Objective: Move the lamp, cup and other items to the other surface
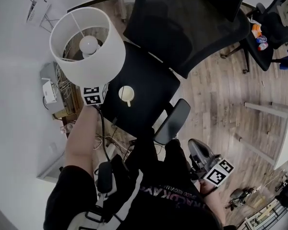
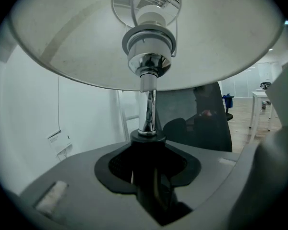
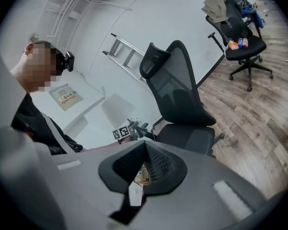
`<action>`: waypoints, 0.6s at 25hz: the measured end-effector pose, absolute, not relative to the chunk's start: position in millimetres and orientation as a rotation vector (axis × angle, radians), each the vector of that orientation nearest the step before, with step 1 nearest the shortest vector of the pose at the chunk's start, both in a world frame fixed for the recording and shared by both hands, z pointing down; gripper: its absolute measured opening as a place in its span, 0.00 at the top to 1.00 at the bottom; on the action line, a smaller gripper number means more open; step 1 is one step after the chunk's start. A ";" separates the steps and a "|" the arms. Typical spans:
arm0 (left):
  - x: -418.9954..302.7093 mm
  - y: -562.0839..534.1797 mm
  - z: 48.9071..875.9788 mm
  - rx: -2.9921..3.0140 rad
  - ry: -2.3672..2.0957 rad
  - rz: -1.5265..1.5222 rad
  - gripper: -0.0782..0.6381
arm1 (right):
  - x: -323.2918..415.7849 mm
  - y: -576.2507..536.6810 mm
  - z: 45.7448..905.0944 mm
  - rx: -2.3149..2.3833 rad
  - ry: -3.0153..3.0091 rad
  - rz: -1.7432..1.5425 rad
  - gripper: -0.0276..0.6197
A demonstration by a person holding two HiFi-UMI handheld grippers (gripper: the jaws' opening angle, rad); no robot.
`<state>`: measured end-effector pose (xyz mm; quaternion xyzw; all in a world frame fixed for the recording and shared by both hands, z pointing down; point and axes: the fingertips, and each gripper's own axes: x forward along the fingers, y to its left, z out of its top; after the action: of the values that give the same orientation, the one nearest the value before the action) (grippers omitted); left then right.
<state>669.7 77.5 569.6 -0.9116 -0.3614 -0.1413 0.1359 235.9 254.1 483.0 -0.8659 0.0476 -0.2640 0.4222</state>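
The lamp [image 1: 86,47] has a white drum shade, a bulb and a chrome stem [image 2: 148,109]. My left gripper [image 1: 95,94] is shut on the dark lower part of that stem [image 2: 149,176] and holds the lamp upright at the left edge of the black chair seat [image 1: 149,104]. The shade hides its fingertips in the head view. A white cup [image 1: 126,94] stands on the seat just right of the lamp. My right gripper [image 1: 198,153] hangs low at the person's right side, shut with nothing in it [image 3: 143,171]. The right gripper view shows the lamp shade [image 3: 116,110] in the distance.
The mesh backrest [image 1: 192,28] of the office chair rises behind the seat, with an armrest [image 1: 173,121] at the near side. A second chair [image 1: 264,32] with small items stands far right. Cables and a white box [image 1: 50,90] lie at the left wall. A ladder [image 3: 125,56] leans there.
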 end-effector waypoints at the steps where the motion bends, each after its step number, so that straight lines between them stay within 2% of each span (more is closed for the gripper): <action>1: 672.5 84.0 580.2 -2.623 -1.073 -0.411 0.70 | 237.4 253.4 488.0 -2.157 0.105 -0.663 0.95; 15: 662.2 188.1 688.2 -2.387 -1.426 -0.399 0.70 | 235.0 237.3 560.0 -1.994 -0.066 -0.776 0.95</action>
<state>662.2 188.1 688.2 -0.8380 -0.5008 -0.1401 0.1657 235.0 237.3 560.0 -0.8172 -0.0271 -0.3179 0.4800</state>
